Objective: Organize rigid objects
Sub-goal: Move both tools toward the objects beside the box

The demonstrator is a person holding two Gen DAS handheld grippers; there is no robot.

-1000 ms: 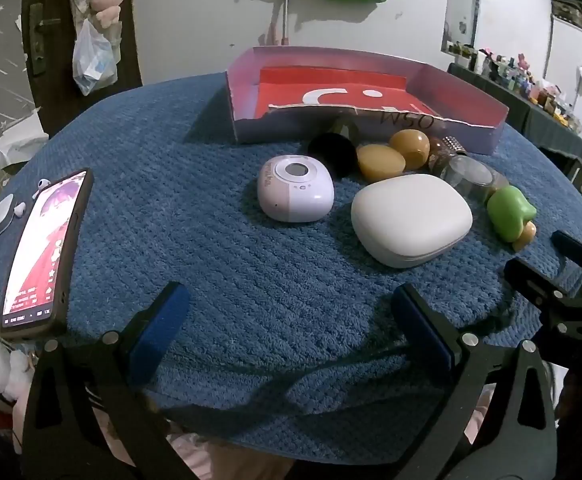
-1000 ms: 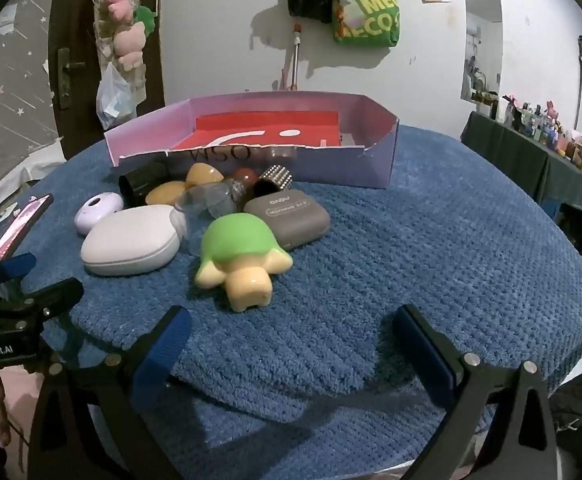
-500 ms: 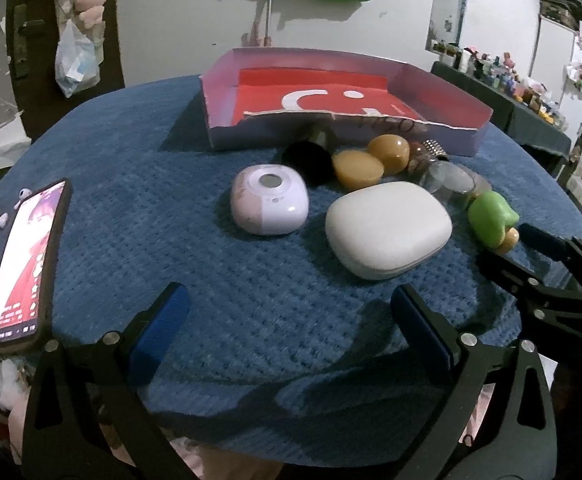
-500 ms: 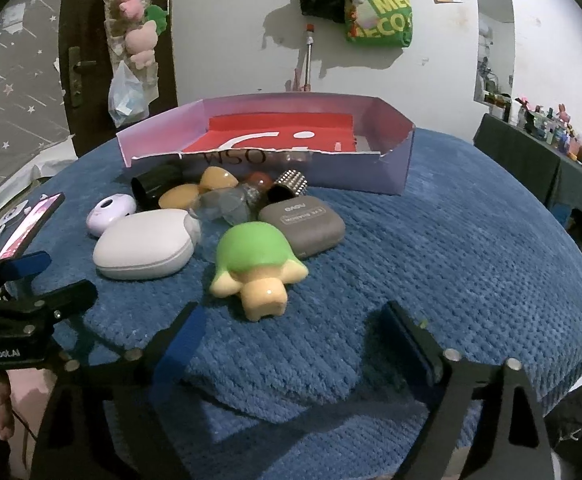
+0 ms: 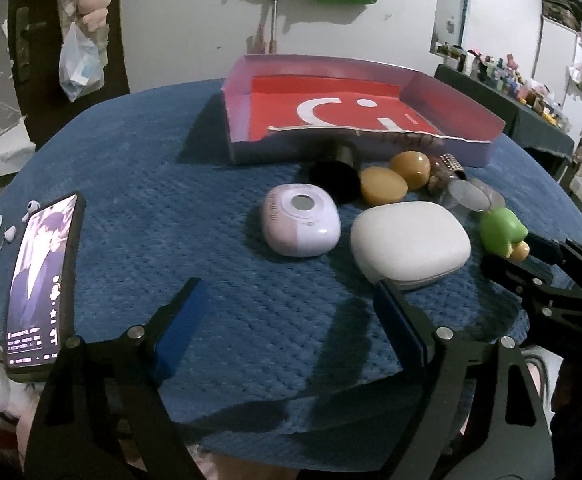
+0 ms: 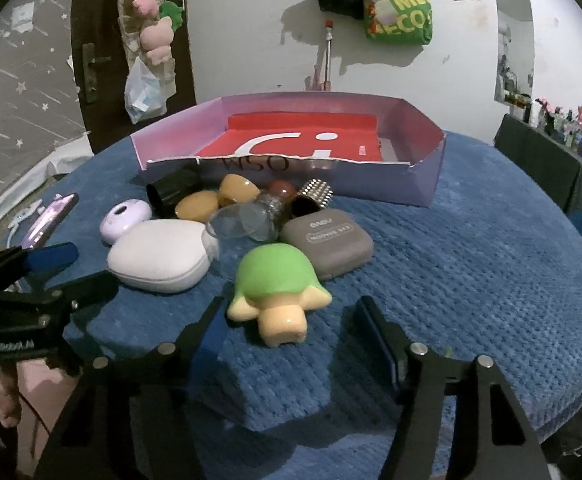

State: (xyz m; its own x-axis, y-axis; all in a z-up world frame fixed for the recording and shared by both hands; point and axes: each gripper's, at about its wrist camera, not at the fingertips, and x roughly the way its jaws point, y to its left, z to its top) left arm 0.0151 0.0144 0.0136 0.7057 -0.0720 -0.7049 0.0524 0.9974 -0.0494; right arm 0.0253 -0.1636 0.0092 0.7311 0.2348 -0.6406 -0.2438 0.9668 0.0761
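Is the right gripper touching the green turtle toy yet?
Apart. The right wrist view shows blue cloth between the turtle toy and both fingers of the open right gripper.

Lived-in home room, round table under a blue textured cloth (image 6: 471,264), dark wooden door (image 6: 91,40) hung with plush toys (image 6: 151,16), green tote bag (image 6: 401,12) on white wall, side shelf crowded with figurines (image 5: 503,80)

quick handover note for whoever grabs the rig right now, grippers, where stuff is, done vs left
Left gripper: open, empty, facing the lilac case and white case.
Right gripper: open, empty, fingers either side of the green turtle toy, not touching it.
Cardboard tray: nothing in it.
Done: nothing sorted.
Left: every item, all piled in front of the tray; turtle looks first.
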